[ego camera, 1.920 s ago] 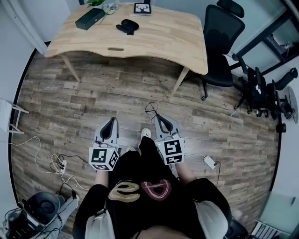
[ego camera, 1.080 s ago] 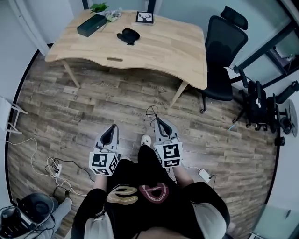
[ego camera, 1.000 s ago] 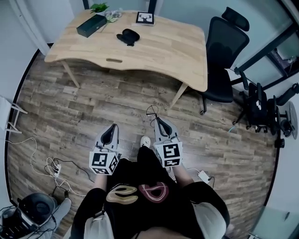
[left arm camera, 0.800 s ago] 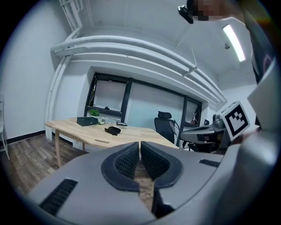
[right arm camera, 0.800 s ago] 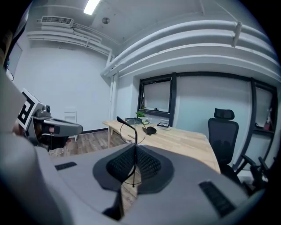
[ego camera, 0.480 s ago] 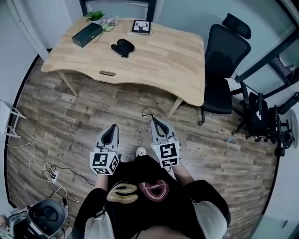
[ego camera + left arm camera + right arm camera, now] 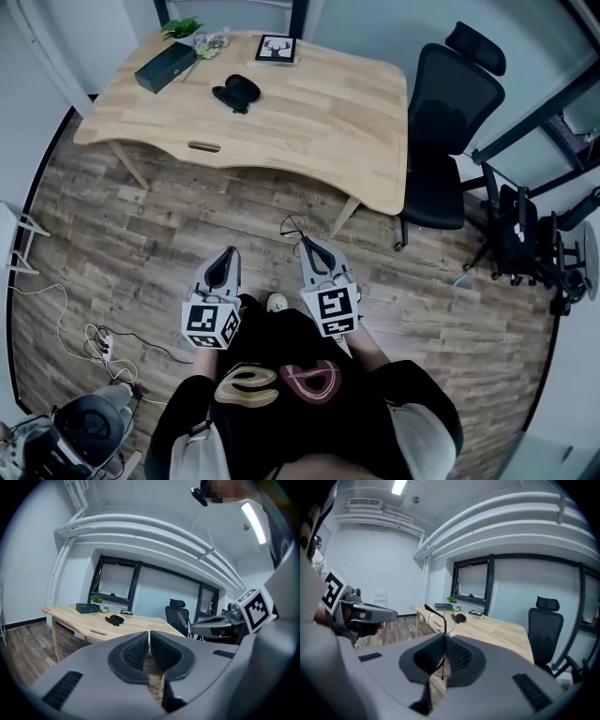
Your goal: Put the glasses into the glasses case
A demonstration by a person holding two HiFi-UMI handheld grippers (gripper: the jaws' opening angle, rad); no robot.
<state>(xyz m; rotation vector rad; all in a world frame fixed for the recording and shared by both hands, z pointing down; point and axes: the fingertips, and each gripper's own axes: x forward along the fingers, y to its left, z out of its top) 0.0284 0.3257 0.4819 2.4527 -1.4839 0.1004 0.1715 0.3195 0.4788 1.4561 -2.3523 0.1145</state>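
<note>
Slippage is the main worry: the right gripper (image 7: 305, 242) has its jaws clenched on only a thin wire part of the glasses (image 7: 293, 223), which stick out beyond the tips over the wooden floor (image 7: 141, 216), well apart from the table (image 7: 319, 103). A hold that slight could let the frame pivot or drop on the way across, and squeezing harder might bend it. The glasses case (image 7: 236, 91), a dark shape lying toward the far side of the table, looks small and light, so pushing the glasses in one-handed could shove it away; whether it lies open I cannot tell. The left gripper (image 7: 225, 255), jaws pressed together on nothing, would have to open and steady it.
</note>
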